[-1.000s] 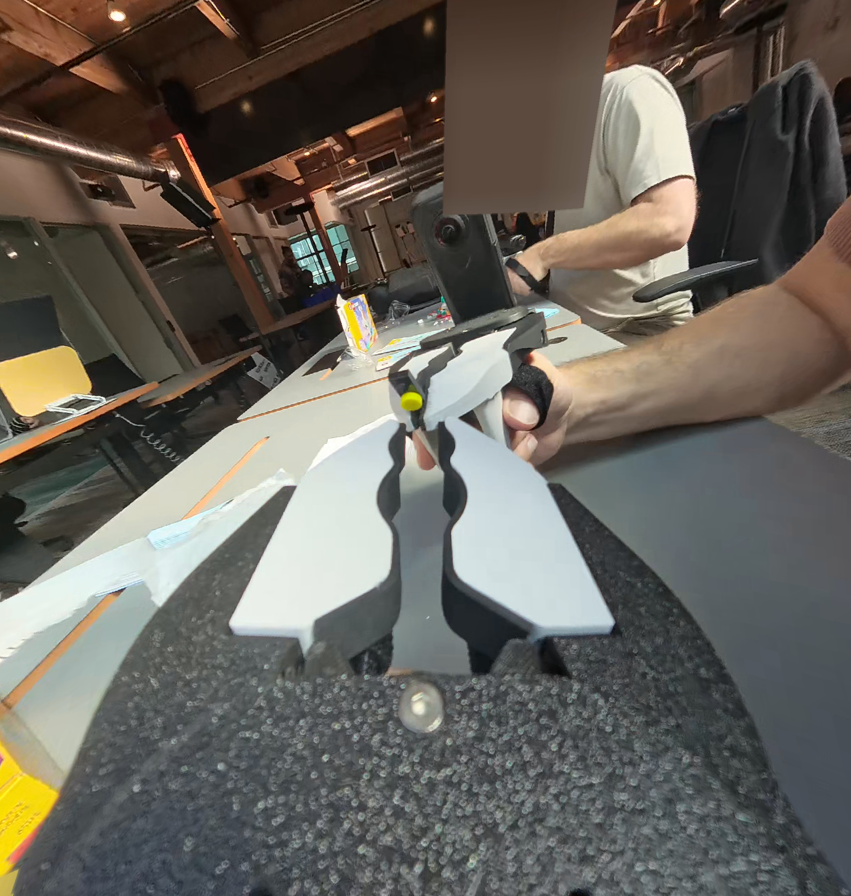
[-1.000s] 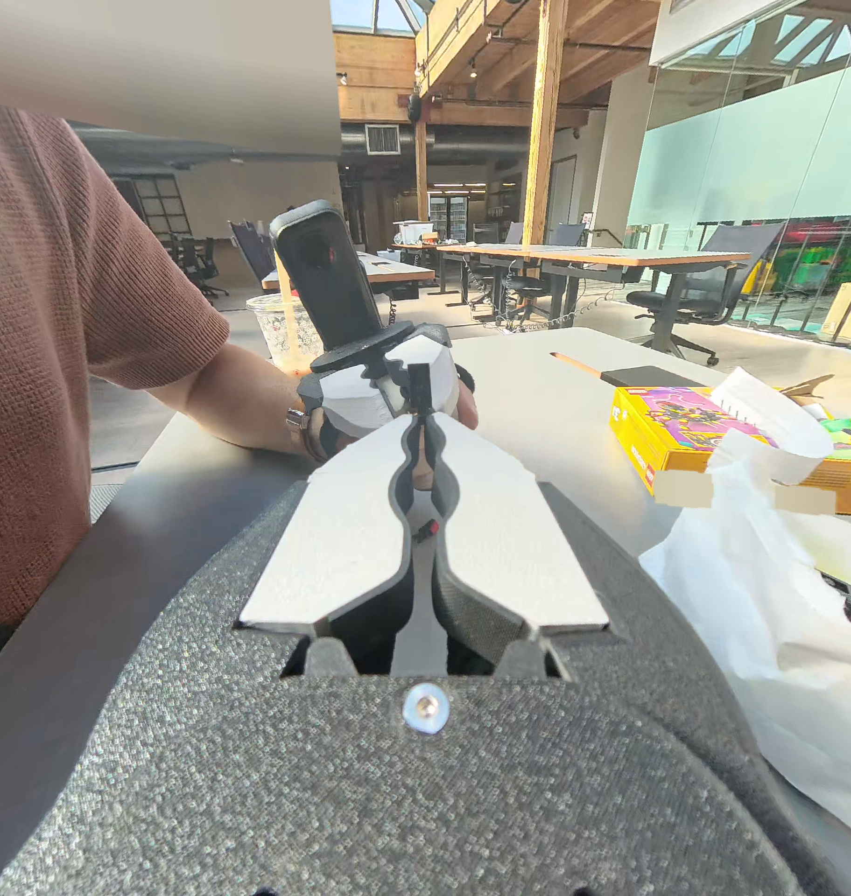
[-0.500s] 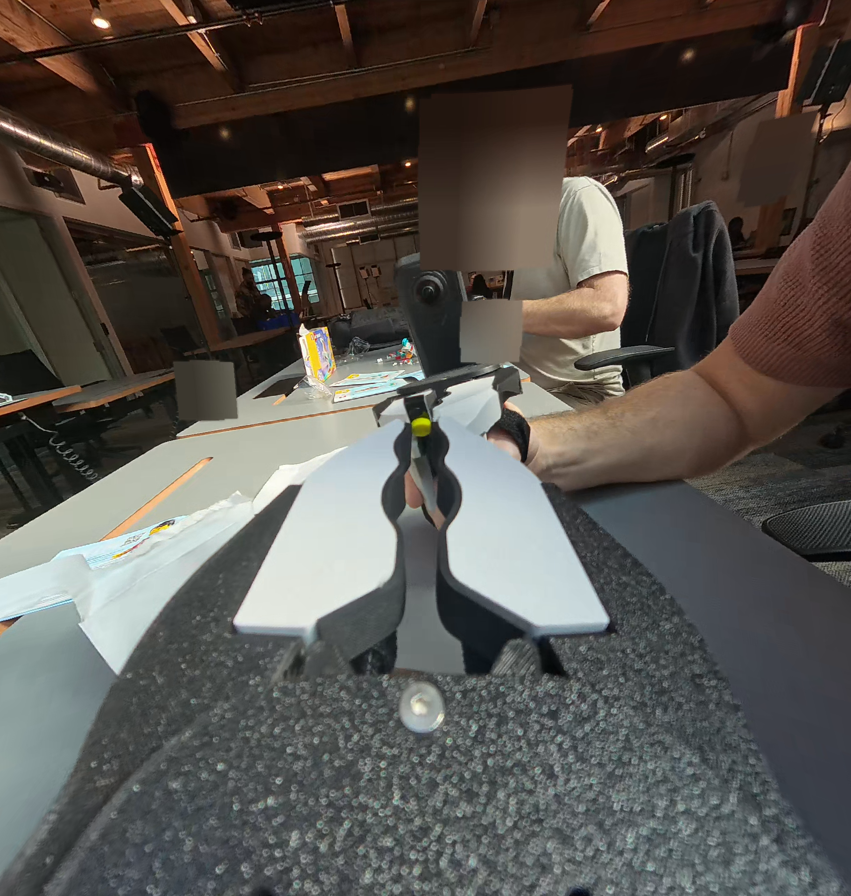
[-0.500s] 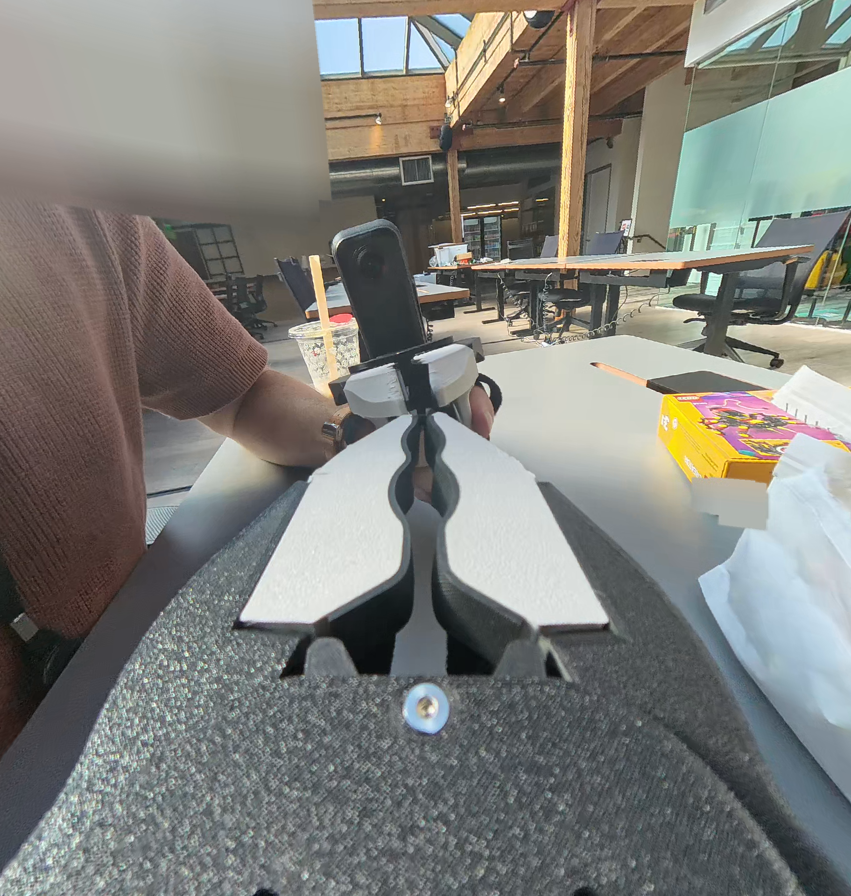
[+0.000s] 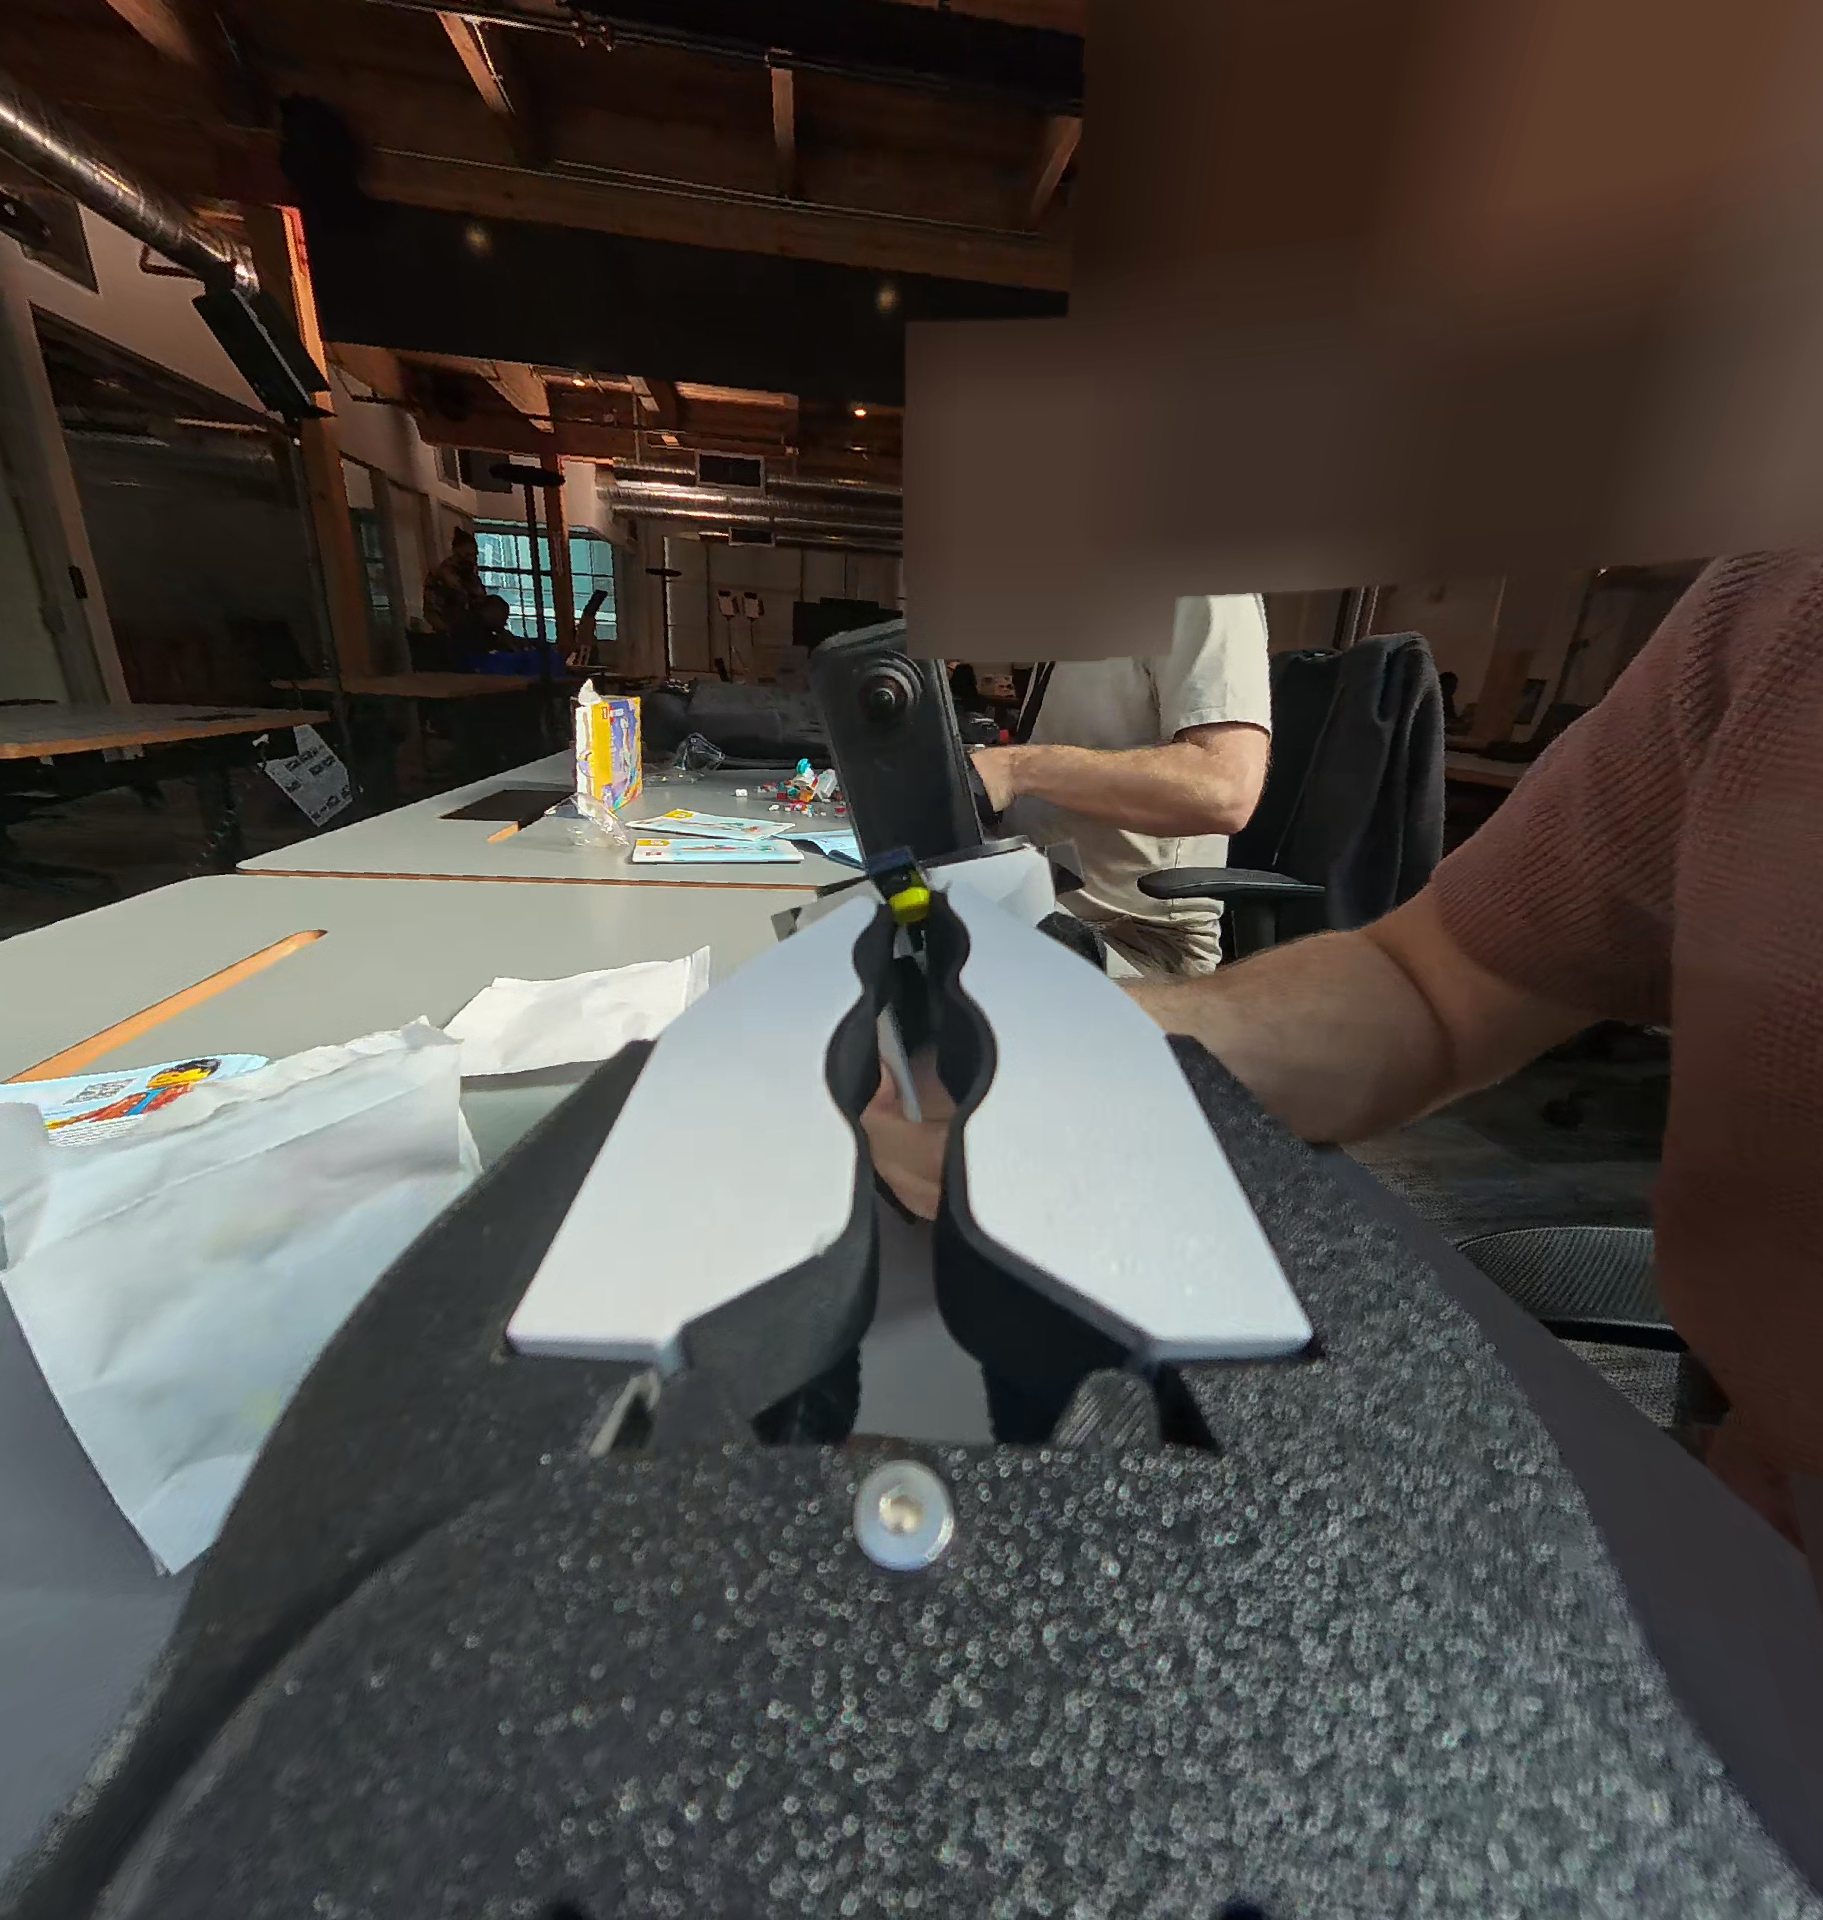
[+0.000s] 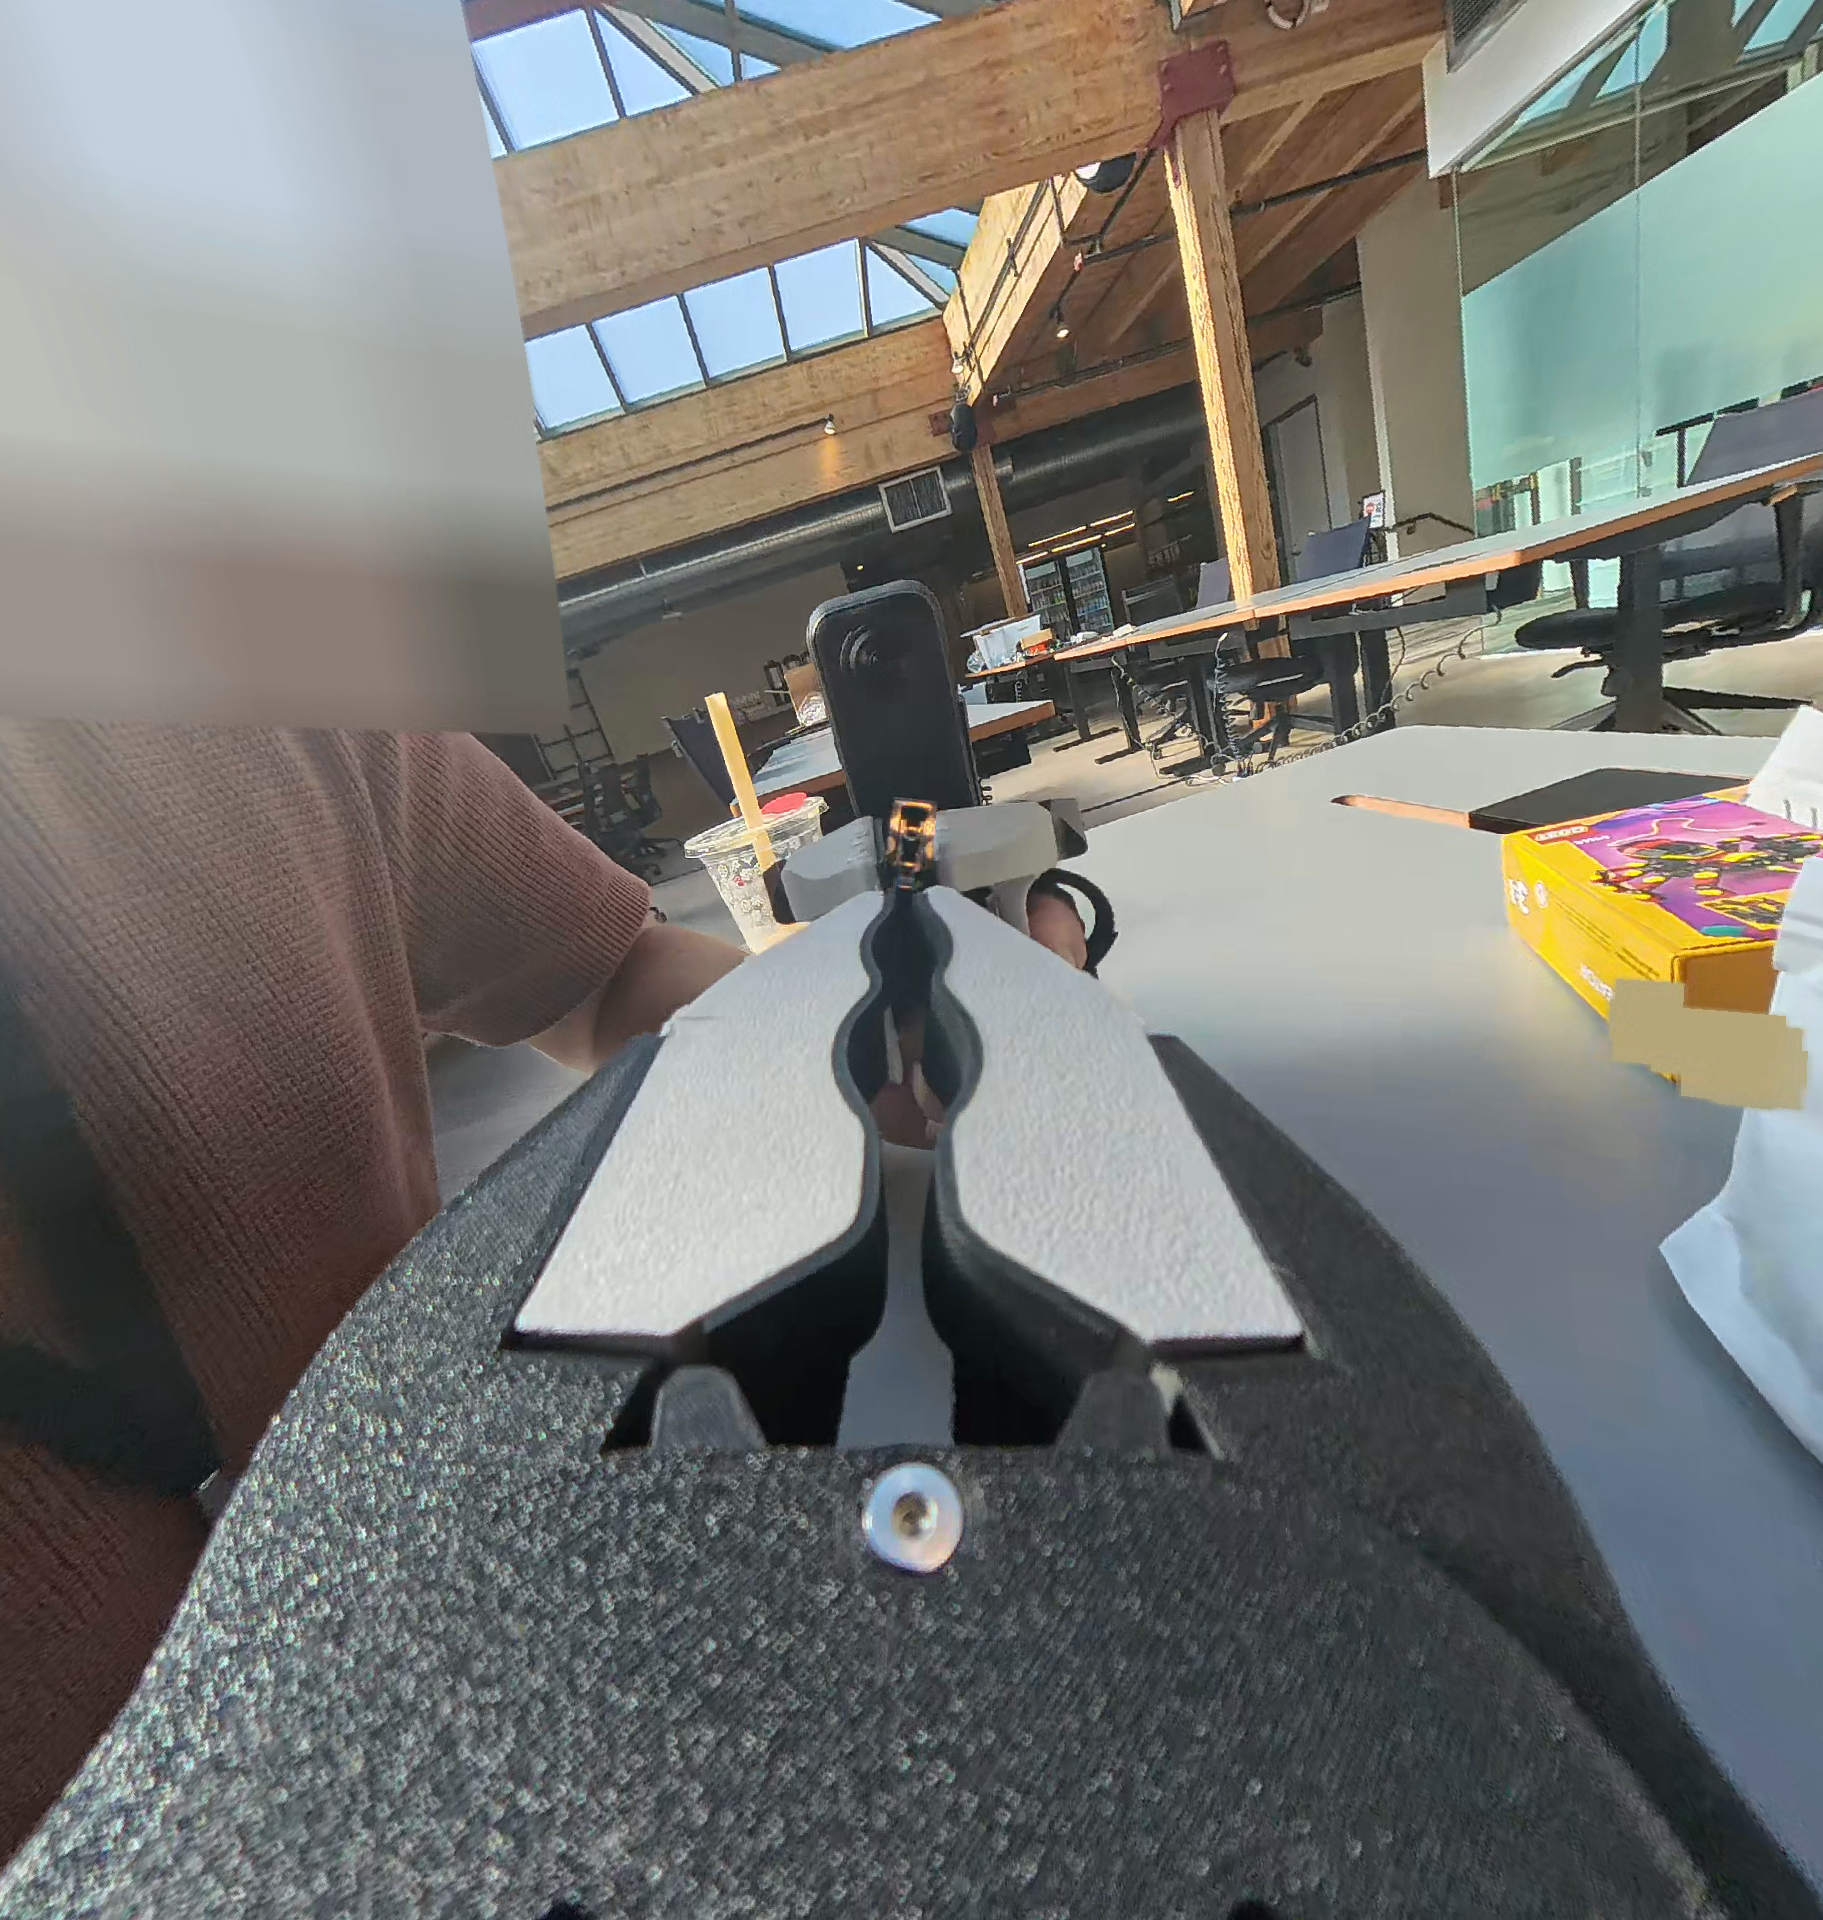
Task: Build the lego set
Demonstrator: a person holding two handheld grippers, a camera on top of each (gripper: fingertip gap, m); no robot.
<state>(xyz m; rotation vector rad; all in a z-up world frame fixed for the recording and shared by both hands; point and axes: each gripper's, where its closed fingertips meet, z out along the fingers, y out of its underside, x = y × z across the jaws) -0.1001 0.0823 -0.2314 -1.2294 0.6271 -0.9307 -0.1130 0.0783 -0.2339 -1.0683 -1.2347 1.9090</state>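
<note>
My two grippers face each other tip to tip above the grey table (image 6: 1302,935). In the left wrist view my left gripper (image 5: 904,920) has its jaws nearly closed around a small lego piece with a yellow knob (image 5: 905,902) and a dark blue part above it. The right gripper's body and black camera (image 5: 891,748) stand right behind it. In the right wrist view my right gripper (image 6: 907,914) is shut, and a small dark lego piece (image 6: 912,836) sticks up from its tips against the left gripper (image 6: 990,847). How the parts join is hidden.
White paper bags (image 5: 232,1226) and an instruction leaflet (image 5: 148,1081) lie left of the left gripper. A yellow-purple lego box (image 6: 1665,894) and a white bag (image 6: 1800,1247) sit at the right. A plastic cup with a straw (image 6: 751,862) stands behind. Another person works at the far table (image 5: 1115,769). Left and right tips are no more than a few centimetres apart.
Both grippers rose and levelled out. Their tips came together, and the yellow-knobbed piece held by the right gripper now sits between the left gripper's narrowed tips.
</note>
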